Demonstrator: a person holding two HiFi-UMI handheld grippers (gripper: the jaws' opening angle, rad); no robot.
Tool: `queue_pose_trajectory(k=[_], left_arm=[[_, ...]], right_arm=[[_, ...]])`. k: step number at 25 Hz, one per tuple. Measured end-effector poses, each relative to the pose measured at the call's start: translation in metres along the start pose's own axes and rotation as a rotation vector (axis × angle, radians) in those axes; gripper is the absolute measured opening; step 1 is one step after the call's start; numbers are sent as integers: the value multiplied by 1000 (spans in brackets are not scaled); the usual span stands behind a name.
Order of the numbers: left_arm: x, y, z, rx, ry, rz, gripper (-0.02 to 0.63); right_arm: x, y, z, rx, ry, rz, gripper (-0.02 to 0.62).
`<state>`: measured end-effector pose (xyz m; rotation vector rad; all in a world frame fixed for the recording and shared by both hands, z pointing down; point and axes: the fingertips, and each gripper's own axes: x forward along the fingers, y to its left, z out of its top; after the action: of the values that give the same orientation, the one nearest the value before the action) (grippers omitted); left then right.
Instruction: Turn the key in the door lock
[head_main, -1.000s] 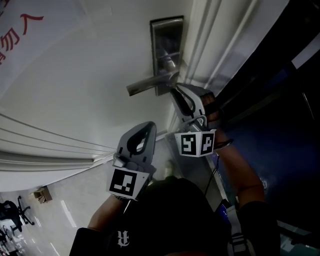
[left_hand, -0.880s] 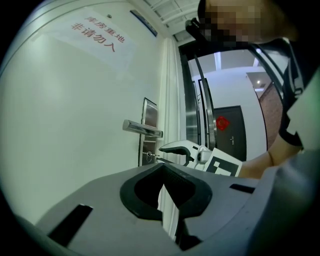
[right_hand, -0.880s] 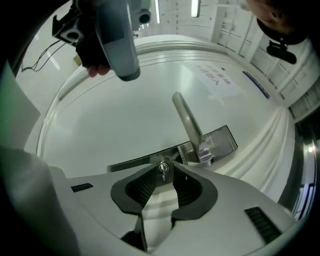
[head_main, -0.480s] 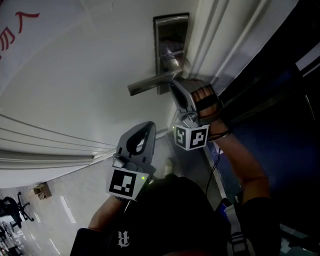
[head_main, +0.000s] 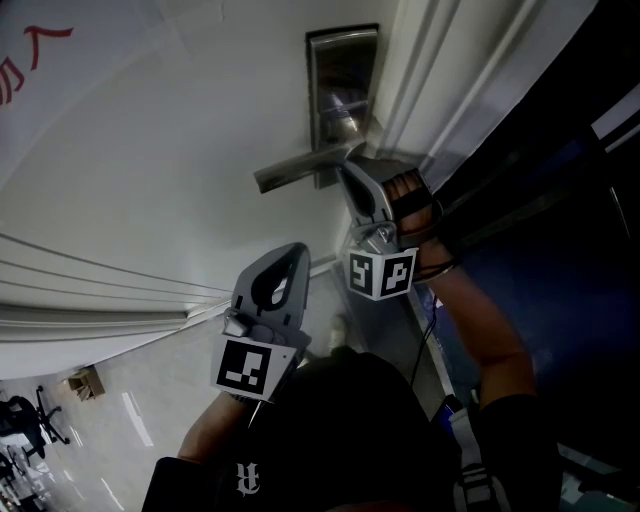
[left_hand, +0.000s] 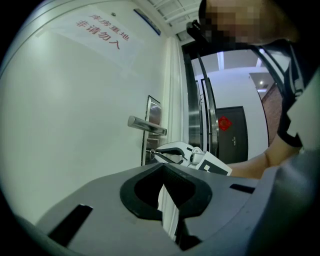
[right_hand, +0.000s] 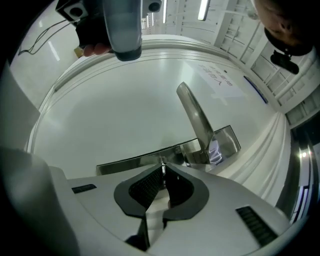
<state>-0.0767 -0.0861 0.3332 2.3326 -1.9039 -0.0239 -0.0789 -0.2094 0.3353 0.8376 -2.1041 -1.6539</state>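
A steel lock plate (head_main: 341, 75) with a lever handle (head_main: 298, 172) sits on the white door (head_main: 150, 180). My right gripper (head_main: 349, 174) presses its tips against the plate just below the handle. In the right gripper view its jaws (right_hand: 162, 170) are shut on a small metal key (right_hand: 161, 163) that stands in the lock plate (right_hand: 150, 161), under the handle (right_hand: 196, 119). The left gripper view shows the key (left_hand: 152, 151) at the right gripper's tips. My left gripper (head_main: 288, 258) hangs back lower left, shut on nothing (left_hand: 162, 170).
The white door frame (head_main: 425, 90) runs along the right of the lock, with a dark opening (head_main: 560, 200) beyond it. A red-lettered sign (left_hand: 98, 35) is stuck high on the door. The floor (head_main: 110, 400) and an office chair (head_main: 25, 420) show at bottom left.
My right gripper has rolled about its own axis at the lock, its marker cube swinging up and left, between 1.0 s and 0.5 s ago; since then it holds still. The left gripper has stayed put.
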Motion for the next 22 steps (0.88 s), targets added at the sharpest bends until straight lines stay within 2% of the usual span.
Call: queue_pose_trajectory(k=[6, 10, 16, 19, 22], left_arm=[[0, -1, 2, 0, -4, -8, 6], [-1, -2, 3, 4, -6, -11, 6], [-5, -1, 4, 4, -9, -9, 6], [-7, -1, 5, 4, -10, -7, 6], [-10, -1, 6, 7, -12, -5, 6]], right_arm=[[0, -3, -1, 195, 13, 28, 29], [1, -7, -3, 458, 31, 36, 20], [2, -11, -5, 712, 50, 12, 20], [2, -13, -9, 942, 45, -11, 20], [0, -15, -16, 1262, 29, -36, 21]])
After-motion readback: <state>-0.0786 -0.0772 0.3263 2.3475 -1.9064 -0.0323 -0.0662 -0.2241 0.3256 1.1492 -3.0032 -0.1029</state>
